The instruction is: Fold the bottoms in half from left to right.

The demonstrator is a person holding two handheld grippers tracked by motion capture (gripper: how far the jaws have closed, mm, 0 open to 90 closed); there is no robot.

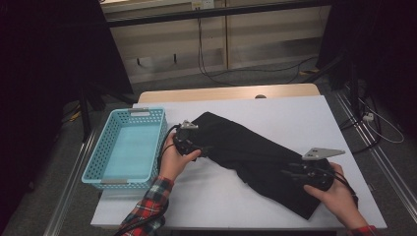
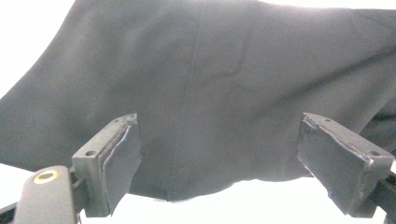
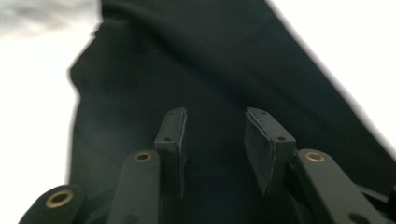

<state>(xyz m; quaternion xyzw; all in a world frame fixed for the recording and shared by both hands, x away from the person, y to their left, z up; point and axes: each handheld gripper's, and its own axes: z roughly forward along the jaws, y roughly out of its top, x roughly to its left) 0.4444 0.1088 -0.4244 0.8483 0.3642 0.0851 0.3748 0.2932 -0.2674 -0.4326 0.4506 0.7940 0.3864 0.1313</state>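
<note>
2 handheld grippers over a black garment on a white table.

The black garment (image 1: 251,152) lies slantwise across the white table (image 1: 295,113), from its far-left end just right of the blue basket (image 1: 125,147) down to the near-right edge. The left gripper (image 1: 189,142) sits at the cloth's far-left end, jaws released and spread wide (the fabric lies past and under them, pads not pressing it). The right gripper (image 1: 295,172) rests over the near-right part of the garment, jaws partly parted with dark cloth beneath, gripping nothing. In its own view the garment (image 3: 210,70) is blurred.
</note>
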